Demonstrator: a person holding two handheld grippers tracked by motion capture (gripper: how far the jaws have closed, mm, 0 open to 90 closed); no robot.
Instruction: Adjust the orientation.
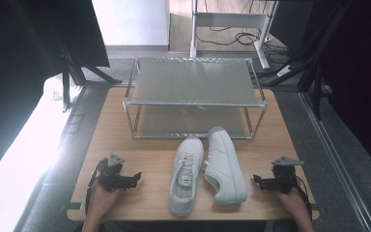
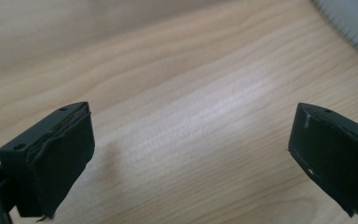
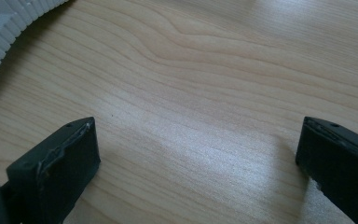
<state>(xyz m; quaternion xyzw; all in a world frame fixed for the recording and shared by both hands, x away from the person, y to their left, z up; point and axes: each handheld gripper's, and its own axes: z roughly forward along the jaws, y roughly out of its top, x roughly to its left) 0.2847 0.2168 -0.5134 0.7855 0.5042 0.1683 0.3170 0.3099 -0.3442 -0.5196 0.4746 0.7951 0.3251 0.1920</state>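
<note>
Two white sneakers sit side by side near the middle of the tabletop (image 1: 125, 125), just in front of the metal rack (image 1: 193, 94). The left sneaker (image 1: 186, 176) stands upright, so you look down on its laces and tongue, toe toward the rack. The right sneaker (image 1: 224, 166) lies tipped on its side with its smooth flank up, its toe almost at the rack's lower front bar; the two shoes touch or nearly touch along their inner edges.

The rack is a two-level frame of pale tubing with grey shelf panels, set at the far half of the tabletop, both levels bare.

Your left gripper (image 1: 134, 178) rests low on the tabletop at the near left, well apart from the left sneaker, pointing inward toward the shoes. In the left gripper view its jaws stand wide apart with bare wood grain between them, and a ribbed white sole edge (image 2: 354, 28) shows at the top right corner.

Your right gripper (image 1: 257, 181) rests at the near right, just beside the heel end of the right sneaker, also pointing inward. In the right gripper view the right gripper (image 3: 198, 154) has its jaws spread wide over bare wood, and a ribbed white sole (image 3: 9, 28) crosses the top left corner.
</note>
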